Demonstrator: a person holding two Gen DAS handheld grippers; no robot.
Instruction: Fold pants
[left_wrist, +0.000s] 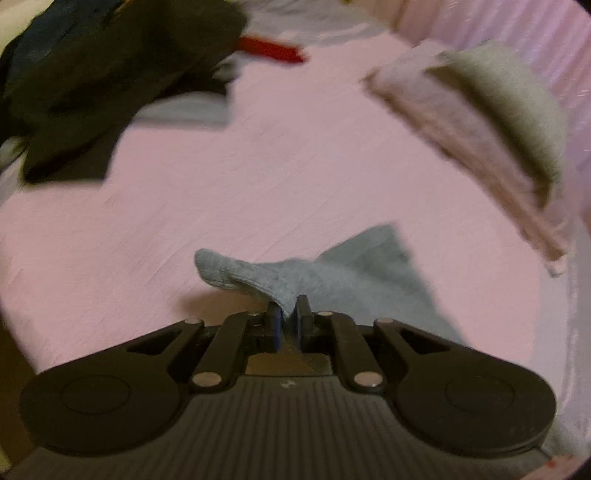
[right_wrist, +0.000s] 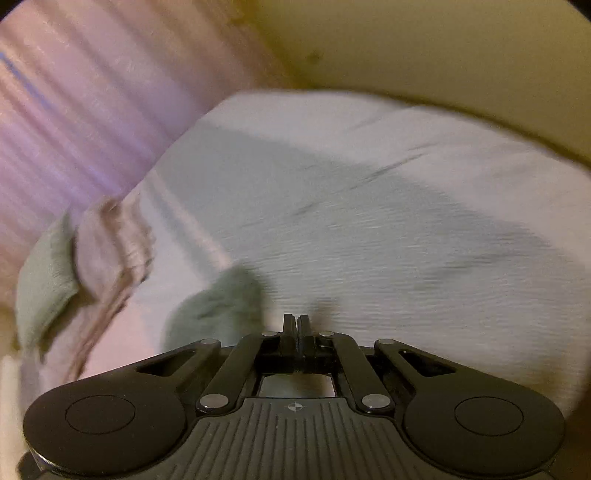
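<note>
A: Left tool (left_wrist: 287, 308) is pinching a fold of the grey pants (left_wrist: 343, 277), fingers nearly closed on the cloth; garment is trailing away forward and to the right over the pink bed sheet (left_wrist: 258, 177).

B: Right tool (right_wrist: 294, 325)?

A: Fingers pressed together, nothing visibly between them; grey cloth is lying just to its left in the right wrist view (right_wrist: 218, 306); so the left is holding the only grip.

B: Look of the fabric?

A: Soft, fleecy, limp; one corner is curling up at the left; long axis is hard to tell; both views are blurring.
</note>
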